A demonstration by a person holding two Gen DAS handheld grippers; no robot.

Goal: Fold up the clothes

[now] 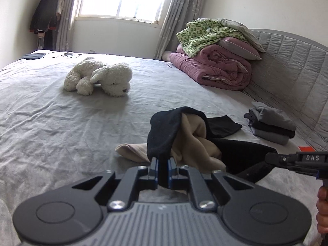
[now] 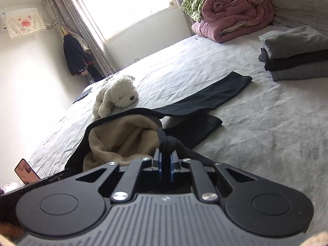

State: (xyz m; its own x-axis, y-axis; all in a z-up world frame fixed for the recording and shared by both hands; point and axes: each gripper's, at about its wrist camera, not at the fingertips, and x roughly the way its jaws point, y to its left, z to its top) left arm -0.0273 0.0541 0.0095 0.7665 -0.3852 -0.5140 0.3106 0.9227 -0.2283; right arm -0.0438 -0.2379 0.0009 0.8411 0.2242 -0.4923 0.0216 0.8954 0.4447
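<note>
Black trousers with a beige fleece lining (image 1: 164,131) are lifted off the grey bed (image 1: 61,123). My left gripper (image 1: 163,161) is shut on one part of their waistband. My right gripper (image 2: 165,155) is shut on another part of the waistband (image 2: 168,141), and it shows at the right edge of the left wrist view (image 1: 272,158). The waist opening gapes between the two grippers, showing the beige lining (image 2: 116,141). The black legs (image 2: 215,94) trail flat across the sheet toward the folded pile.
A stack of folded grey and black clothes (image 1: 270,123) sits by the padded headboard (image 1: 297,65). A white plush dog (image 1: 98,78) lies mid-bed. Rolled pink and green quilts (image 1: 215,61) are at the far right. A phone (image 2: 26,171) stands at the left bed edge.
</note>
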